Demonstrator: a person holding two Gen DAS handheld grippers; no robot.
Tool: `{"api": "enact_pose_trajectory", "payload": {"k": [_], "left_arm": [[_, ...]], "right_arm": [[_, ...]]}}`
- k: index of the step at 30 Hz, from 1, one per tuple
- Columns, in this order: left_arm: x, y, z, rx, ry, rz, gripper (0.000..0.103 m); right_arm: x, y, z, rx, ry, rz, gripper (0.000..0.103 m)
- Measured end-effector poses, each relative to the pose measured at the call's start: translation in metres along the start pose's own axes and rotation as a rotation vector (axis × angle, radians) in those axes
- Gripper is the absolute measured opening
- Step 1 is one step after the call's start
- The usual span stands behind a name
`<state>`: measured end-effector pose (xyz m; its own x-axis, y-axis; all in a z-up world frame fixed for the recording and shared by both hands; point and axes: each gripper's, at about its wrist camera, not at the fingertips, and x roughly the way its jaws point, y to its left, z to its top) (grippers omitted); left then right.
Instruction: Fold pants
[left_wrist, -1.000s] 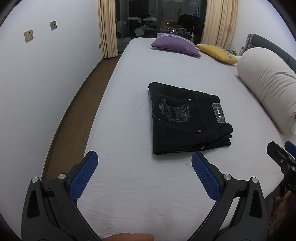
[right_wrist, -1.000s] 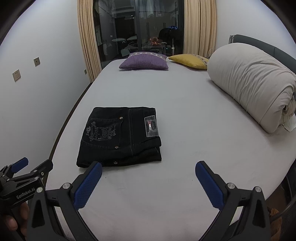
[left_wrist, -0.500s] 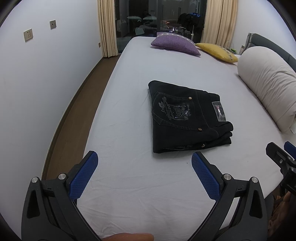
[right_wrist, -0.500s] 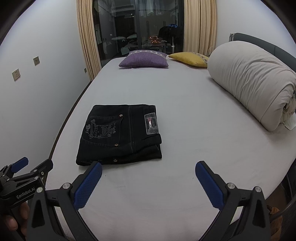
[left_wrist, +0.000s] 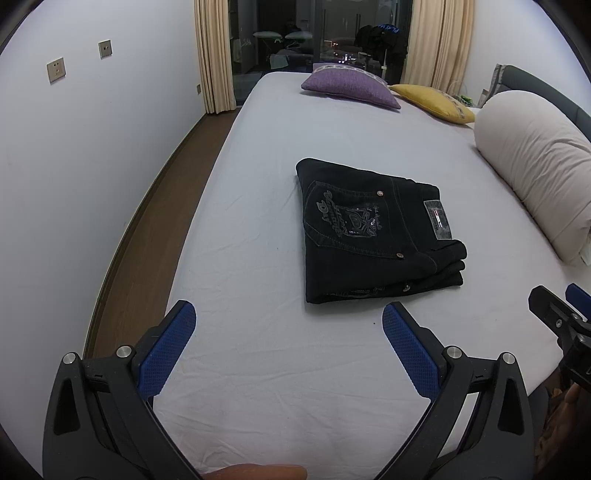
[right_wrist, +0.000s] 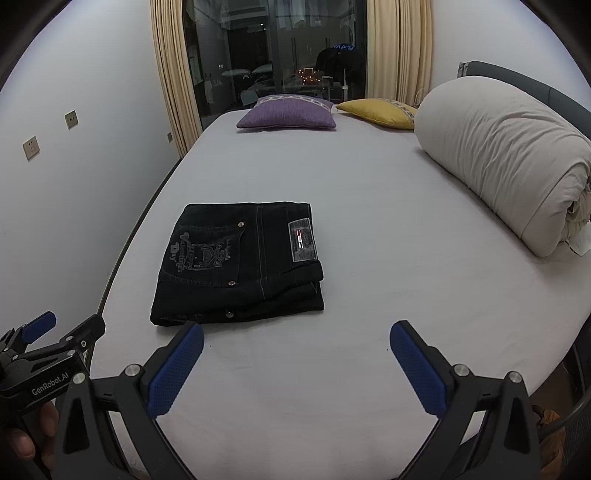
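Black pants lie folded into a compact rectangle on the white bed, back pocket and waist label facing up; they also show in the right wrist view. My left gripper is open and empty, held back near the bed's front edge, short of the pants. My right gripper is open and empty, also in front of the pants. The left gripper appears at the lower left of the right wrist view; the right gripper's fingers show at the right edge of the left wrist view.
A rolled cream duvet lies along the bed's right side. A purple cushion and a yellow cushion sit at the far end. A wall and brown floor strip run along the left.
Both views have shifted slightly, so the pants sit a little differently in frame. The pants stay folded, and both grippers stay open.
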<state>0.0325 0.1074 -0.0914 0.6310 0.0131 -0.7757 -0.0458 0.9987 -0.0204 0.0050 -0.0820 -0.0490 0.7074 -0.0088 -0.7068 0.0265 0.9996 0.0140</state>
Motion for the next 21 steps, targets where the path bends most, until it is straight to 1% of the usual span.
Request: {"api": "enact_pose_trajectory", "payload": {"k": [21], "left_arm": [[0.0004,-0.0005,-0.0013,0.002,0.001,0.001,0.103]], "right_arm": [[0.0008,-0.0016,-0.0012,0.001,0.004,0.001,0.103]]}}
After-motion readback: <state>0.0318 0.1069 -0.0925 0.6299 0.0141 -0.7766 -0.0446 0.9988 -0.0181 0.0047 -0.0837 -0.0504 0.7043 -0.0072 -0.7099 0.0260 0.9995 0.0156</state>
